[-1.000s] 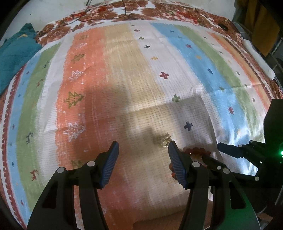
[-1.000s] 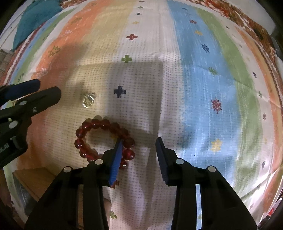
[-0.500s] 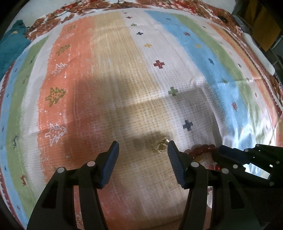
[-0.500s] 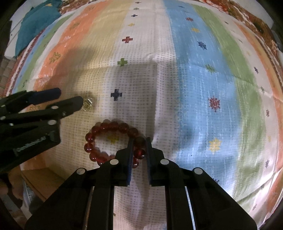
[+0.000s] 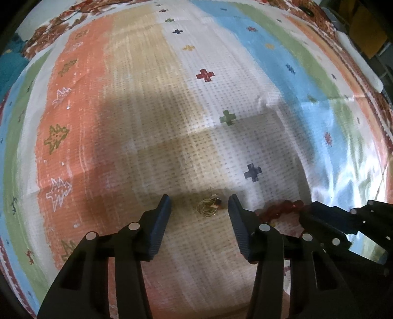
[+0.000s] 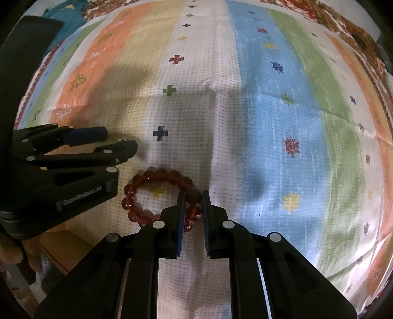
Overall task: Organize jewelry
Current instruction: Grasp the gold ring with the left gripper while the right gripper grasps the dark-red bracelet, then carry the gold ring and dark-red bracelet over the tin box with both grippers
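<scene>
A red bead bracelet (image 6: 157,196) lies on the striped cloth (image 6: 245,98), and my right gripper (image 6: 192,203) is shut on the beads at its right side. A small gold ring (image 5: 208,208) lies on the cloth between the fingers of my left gripper (image 5: 199,208), whose jaws are closing with the pads still clear of it. The bracelet (image 5: 280,208) shows in the left wrist view just right of the left gripper, partly hidden by the right gripper (image 5: 319,216). In the right wrist view the left gripper (image 6: 108,142) sits at the left and hides most of the ring.
A teal cloth (image 6: 66,14) lies at the far left corner. A wooden edge (image 6: 61,247) shows below the cloth at the lower left, next to a person's hand (image 6: 9,247). A white object (image 5: 363,63) lies along the far right edge.
The right gripper shut on the bracelet's beads. The left gripper moved right and down until the gold ring lay between its fingers, and its jaws narrowed.
</scene>
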A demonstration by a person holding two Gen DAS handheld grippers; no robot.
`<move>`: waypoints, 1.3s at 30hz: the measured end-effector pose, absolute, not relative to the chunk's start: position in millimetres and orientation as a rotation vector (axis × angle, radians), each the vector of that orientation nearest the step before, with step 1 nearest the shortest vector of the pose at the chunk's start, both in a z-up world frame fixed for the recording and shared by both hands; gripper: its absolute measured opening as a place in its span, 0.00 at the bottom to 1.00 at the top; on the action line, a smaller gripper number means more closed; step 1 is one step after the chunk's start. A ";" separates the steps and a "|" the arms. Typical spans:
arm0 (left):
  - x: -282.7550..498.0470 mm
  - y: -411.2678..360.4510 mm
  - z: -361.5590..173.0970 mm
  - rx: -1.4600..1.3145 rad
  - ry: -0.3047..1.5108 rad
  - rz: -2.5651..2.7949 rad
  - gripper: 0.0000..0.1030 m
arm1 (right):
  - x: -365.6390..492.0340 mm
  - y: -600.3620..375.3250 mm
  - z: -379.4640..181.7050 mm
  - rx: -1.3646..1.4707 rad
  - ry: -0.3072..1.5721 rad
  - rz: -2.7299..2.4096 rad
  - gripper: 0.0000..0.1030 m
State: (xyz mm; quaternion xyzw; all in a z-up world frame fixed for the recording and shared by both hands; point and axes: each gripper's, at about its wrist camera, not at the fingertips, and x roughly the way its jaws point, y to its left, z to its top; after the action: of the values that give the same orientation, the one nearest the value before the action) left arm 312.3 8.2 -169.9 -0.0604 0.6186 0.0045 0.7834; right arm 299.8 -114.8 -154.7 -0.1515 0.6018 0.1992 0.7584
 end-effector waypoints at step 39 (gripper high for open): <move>229.9 33.9 -93.8 -0.148 1.177 0.128 0.15 | 253.0 -86.1 -92.3 -0.330 1.152 0.541 0.14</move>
State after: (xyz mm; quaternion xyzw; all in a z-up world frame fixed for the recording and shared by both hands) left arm 229.9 33.9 -93.8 -0.0695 0.5542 0.0604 0.8273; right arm 253.0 -86.1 -92.3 -0.1535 0.5353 0.2516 0.7915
